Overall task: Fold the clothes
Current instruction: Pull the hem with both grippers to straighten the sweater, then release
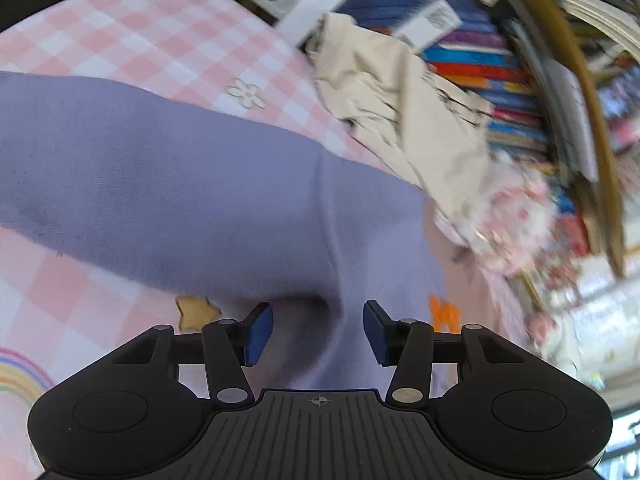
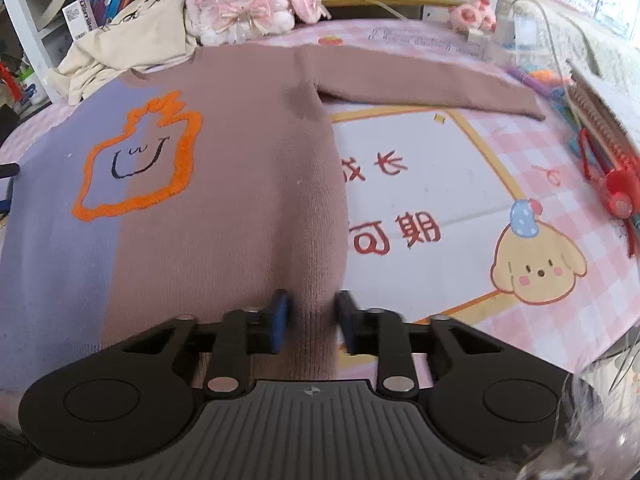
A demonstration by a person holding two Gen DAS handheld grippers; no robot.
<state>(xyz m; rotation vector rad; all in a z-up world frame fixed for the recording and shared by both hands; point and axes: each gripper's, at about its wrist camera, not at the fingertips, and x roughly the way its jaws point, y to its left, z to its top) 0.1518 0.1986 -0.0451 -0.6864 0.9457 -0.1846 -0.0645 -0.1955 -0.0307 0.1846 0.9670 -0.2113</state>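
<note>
- Left wrist view: my left gripper hangs low over the two-tone lilac-and-brown knit sweater, jaws wide apart, nothing between the blue pads. The lilac sleeve runs long-axis out to the left across the pink checked bedspread. Blurry frame.
- Right wrist view: my right gripper sits at the hem, jaws narrowed on a ridge of brown knit; full pinch, cannot tell. Sweater lies flat, neck pointing away, brown sleeve stretched right.
</note>
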